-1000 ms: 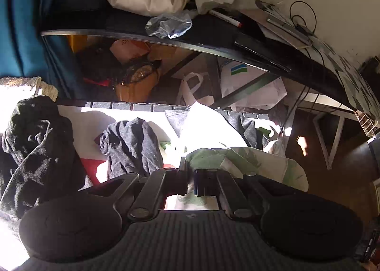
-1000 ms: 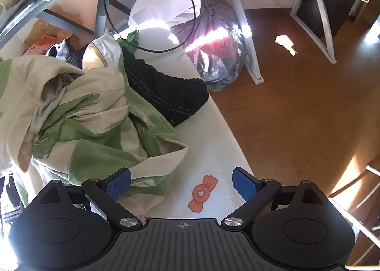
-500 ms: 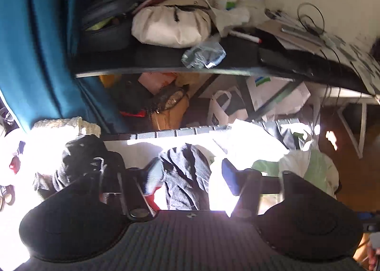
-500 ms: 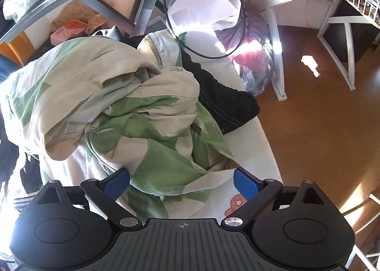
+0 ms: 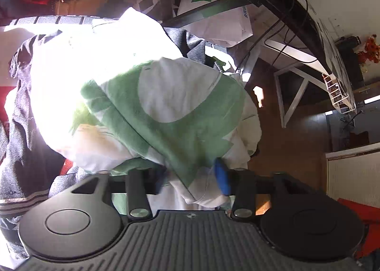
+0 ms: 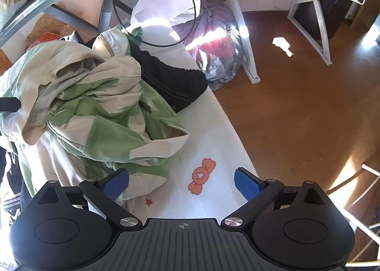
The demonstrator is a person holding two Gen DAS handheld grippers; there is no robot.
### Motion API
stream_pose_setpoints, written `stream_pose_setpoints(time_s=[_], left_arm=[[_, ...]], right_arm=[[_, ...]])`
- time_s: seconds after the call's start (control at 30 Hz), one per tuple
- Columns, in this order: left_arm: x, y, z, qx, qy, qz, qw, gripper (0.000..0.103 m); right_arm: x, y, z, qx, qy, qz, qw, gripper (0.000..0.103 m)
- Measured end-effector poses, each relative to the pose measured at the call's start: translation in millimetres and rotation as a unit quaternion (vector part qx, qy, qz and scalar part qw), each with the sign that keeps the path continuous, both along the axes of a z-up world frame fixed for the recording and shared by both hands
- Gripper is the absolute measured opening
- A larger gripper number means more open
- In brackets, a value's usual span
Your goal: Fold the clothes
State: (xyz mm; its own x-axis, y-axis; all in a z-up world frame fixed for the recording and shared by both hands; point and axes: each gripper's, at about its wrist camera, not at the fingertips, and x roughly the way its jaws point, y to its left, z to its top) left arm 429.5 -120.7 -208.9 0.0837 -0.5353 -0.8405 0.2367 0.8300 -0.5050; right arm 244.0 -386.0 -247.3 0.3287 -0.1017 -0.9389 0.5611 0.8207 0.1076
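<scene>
Left wrist view shows our left gripper [image 5: 193, 179] with green-and-cream garment [image 5: 166, 104] bunched between its jaws, closing on it. Our right gripper [image 6: 181, 181] hangs open and empty over the white sheet [image 6: 213, 142], the heap just to its left. Farther off, a white bag [image 5: 213, 19] carries a blue-green logo; its lettering is unreadable.
</scene>
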Motion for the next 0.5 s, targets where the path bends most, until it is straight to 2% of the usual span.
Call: stream_pose_setpoints(time_s=[0.07, 0.2, 0.33, 0.43, 0.5], left_arm=[[-2.3, -1.6, 13.9, -0.006, 0.004, -0.008, 0.9999, 0.004], [-2.7, 2.8, 33.5, -0.02, 0.0, 0.009, 0.9998, 0.004], [7.3, -3.2, 18.8, 0.014, -0.011, 0.012, 0.9998, 0.004], [2.7, -2.3, 27.6, 0.033, -0.042, 0.013, 0.9985, 0.003], [-3.5, 14.1, 56.2, 0.016, -0.086, 0.037, 0.9955, 0.003]], right_arm=[[-7.3, -4.1, -0.2, 0.001, 0.001, -0.006, 1.0, 0.095], [-12.0, -9.6, -4.3, 0.004, 0.004, -0.014, 1.0, 0.095], [-7.7, -8.2, -7.6, 0.008, 0.005, -0.007, 1.0, 0.095], [-2.0, -3.1, -4.1, 0.001, 0.0, 0.017, 1.0, 0.096], [0.5, -0.1, -0.3, -0.005, -0.006, 0.033, 0.999, 0.099]])
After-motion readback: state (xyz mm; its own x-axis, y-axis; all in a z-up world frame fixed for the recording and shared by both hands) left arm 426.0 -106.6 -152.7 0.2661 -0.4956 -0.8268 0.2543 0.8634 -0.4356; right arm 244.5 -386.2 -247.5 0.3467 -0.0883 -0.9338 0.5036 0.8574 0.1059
